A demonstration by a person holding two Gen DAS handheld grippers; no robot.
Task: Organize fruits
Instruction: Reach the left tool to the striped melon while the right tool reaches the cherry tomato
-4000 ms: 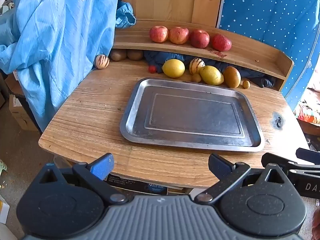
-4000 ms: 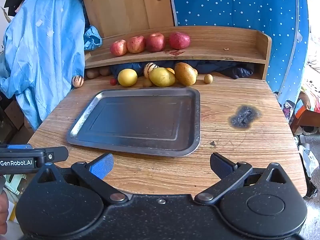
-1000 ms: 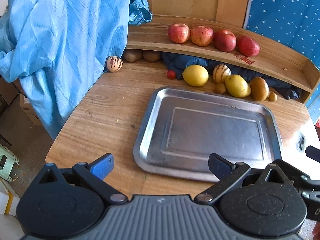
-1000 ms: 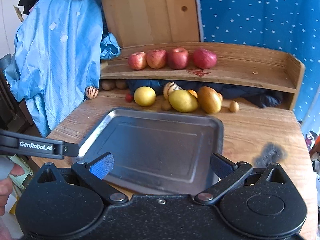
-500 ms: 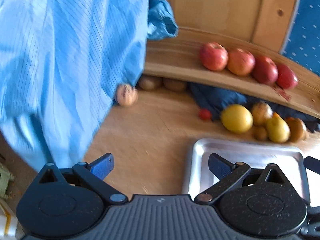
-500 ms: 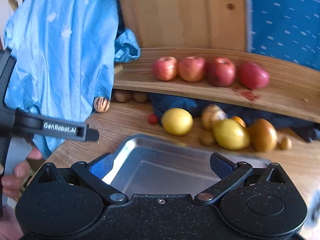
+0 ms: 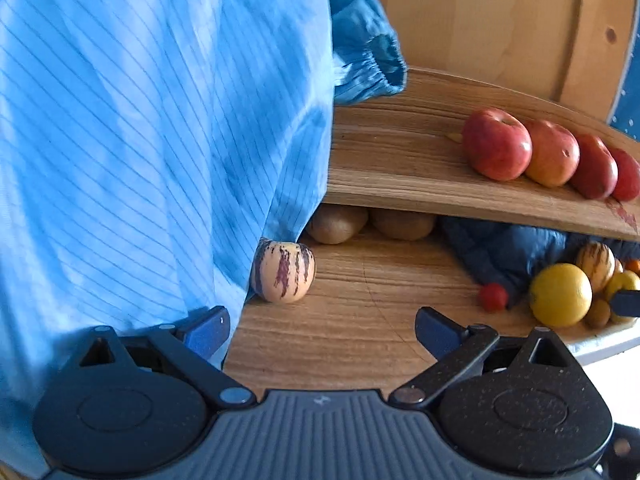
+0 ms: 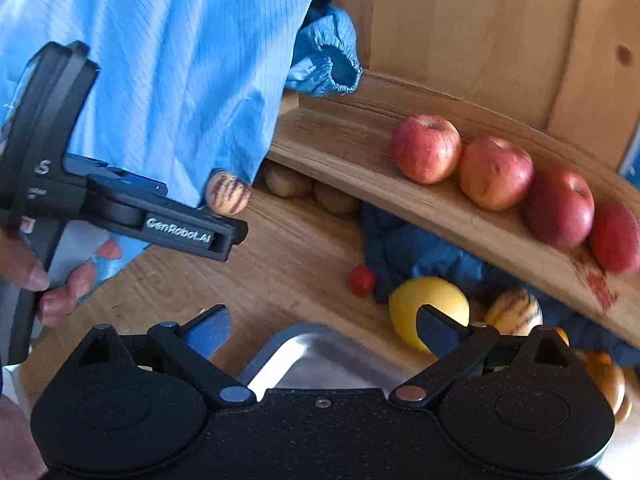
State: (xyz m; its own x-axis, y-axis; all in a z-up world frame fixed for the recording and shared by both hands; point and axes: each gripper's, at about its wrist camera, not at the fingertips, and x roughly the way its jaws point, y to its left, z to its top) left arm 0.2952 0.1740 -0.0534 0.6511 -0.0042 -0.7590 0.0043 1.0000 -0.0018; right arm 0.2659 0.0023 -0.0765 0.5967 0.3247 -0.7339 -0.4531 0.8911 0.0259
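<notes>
A cream fruit with purple stripes [image 7: 283, 271] lies on the wooden table against the hanging blue garment, just ahead of my left gripper [image 7: 322, 326], which is open and empty. The same striped fruit [image 8: 227, 198] shows in the right wrist view past the left gripper's body. My right gripper [image 8: 322, 326] is open over the corner of the metal tray [image 8: 304, 354], with a yellow round fruit [image 8: 416, 306] close ahead of its right finger. Several red apples [image 7: 497, 150] [image 8: 426, 148] line the raised shelf. A second striped fruit [image 8: 514, 312] lies further right.
A blue striped garment [image 7: 140, 140] hangs over the table's left side. Two brown kiwis [image 7: 338, 222] sit under the shelf [image 7: 400, 176]. A small red tomato [image 7: 493, 297] lies by a dark blue cloth [image 7: 504, 252]. A hand [image 8: 60, 276] holds the left gripper.
Both grippers have moved forward and to the left, toward the back left of the table. The striped fruit by the garment is now much nearer to the left gripper. Nothing has been grasped.
</notes>
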